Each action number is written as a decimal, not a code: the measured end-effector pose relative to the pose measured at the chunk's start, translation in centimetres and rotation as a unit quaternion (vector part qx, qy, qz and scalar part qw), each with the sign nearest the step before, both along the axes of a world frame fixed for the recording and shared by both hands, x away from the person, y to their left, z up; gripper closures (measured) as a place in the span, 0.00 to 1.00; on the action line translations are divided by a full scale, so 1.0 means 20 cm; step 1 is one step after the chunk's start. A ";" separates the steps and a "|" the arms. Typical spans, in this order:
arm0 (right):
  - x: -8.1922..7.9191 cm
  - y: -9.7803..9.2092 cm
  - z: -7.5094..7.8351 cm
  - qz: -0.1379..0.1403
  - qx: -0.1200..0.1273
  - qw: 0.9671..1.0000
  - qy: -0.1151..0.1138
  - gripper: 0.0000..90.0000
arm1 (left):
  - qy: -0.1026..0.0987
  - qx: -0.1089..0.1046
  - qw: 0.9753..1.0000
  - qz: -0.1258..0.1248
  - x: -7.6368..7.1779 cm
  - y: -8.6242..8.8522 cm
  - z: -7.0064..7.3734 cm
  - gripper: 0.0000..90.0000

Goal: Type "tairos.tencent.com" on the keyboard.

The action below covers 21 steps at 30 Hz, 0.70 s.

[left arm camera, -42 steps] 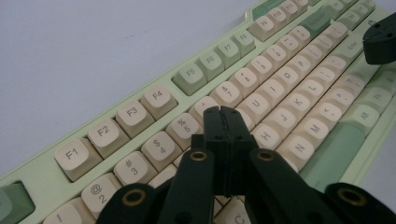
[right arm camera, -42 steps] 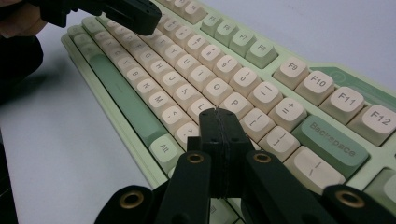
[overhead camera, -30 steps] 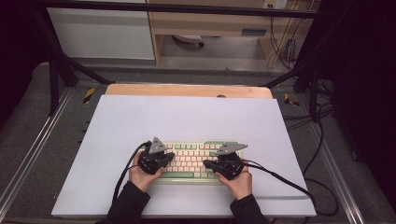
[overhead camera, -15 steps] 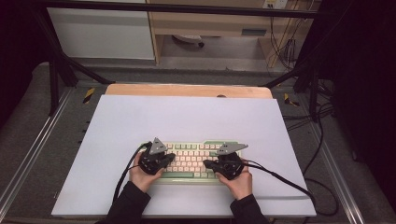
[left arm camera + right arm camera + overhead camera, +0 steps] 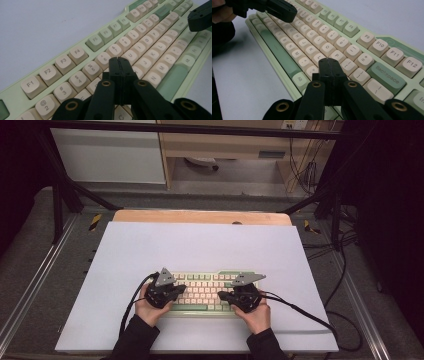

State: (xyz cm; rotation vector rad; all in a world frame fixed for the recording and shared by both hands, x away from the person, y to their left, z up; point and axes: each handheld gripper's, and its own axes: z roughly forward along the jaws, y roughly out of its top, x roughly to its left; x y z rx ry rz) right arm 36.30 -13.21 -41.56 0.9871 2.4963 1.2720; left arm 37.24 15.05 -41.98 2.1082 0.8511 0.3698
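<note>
A pale green keyboard with cream keys lies on the white table near its front edge. My left gripper hovers over the keyboard's left half, its jaws pressed together with nothing between them. In the left gripper view the closed tips sit just above the number and letter rows of the keyboard. My right gripper is over the right half, also shut and empty. Its tips hang above the keys near the right end of the keyboard. A hand holds each gripper from below.
The white table top stretches behind and to both sides of the keyboard. A wooden strip runs along its far edge. Black cables trail from the grippers toward the front and right. Metal frame rails flank the table.
</note>
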 end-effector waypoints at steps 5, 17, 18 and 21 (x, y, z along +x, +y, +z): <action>0.00 0.00 0.00 0.001 0.001 1.000 0.000 1.00 | 0.001 0.000 1.000 -0.003 -0.02 0.02 0.01 1.00; 0.00 -0.01 0.00 0.005 -0.001 1.000 0.000 1.00 | 0.004 -0.006 1.000 0.003 -0.05 0.09 0.02 1.00; 0.00 -0.01 0.00 0.005 -0.001 1.000 0.000 1.00 | 0.004 -0.006 1.000 0.004 -0.05 0.10 0.02 1.00; 0.00 -0.01 0.00 0.004 0.000 1.000 0.000 1.00 | 0.005 -0.007 1.000 0.007 -0.05 0.12 0.03 1.00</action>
